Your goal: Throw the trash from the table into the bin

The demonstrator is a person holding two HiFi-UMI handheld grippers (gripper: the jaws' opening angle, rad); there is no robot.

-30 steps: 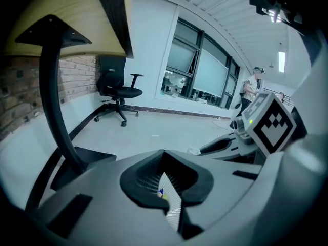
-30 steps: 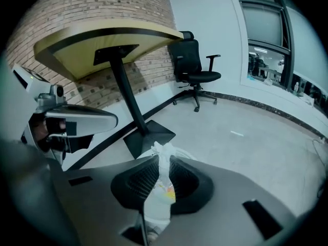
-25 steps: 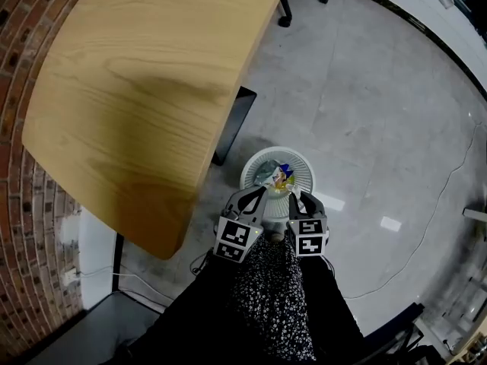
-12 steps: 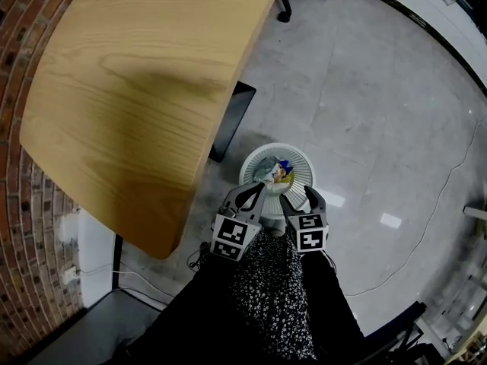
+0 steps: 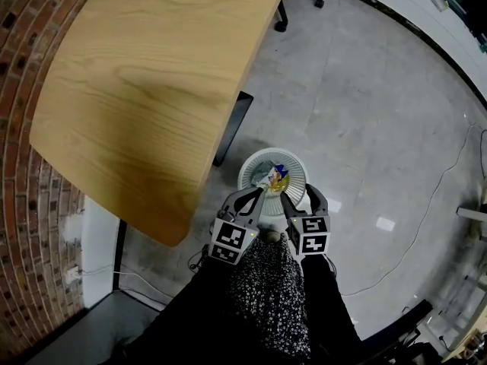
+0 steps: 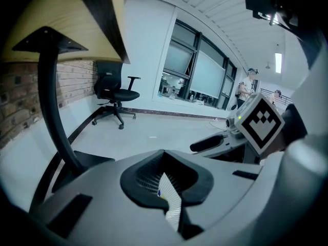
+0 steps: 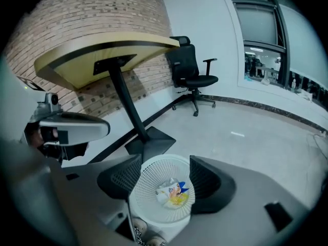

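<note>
Trash (image 5: 275,178) in bin (image 5: 243,181) by table (image 5: 144,90) edge, wide floor (image 5: 365,112) beyond; right hand-held gripper (image 5: 301,198) just spread, empty; left hand-held gripper (image 5: 248,201) closed.

Dark garment with fine white speckled print (image 5: 268,295) down the middle, plain black fabric (image 5: 190,318) on either side. Pale shoe toes (image 7: 139,228) show below. Left gripper (image 5: 255,195) and right gripper (image 5: 299,196): grey shells, black ribbed pads (image 7: 207,183), each with a black-and-white marker cube (image 5: 310,234); small green light (image 6: 237,119) by the right cube.

The trash (image 5: 275,178) lies in the bin (image 5: 255,160), on the floor (image 5: 365,128) right of the table (image 5: 152,90).
</note>
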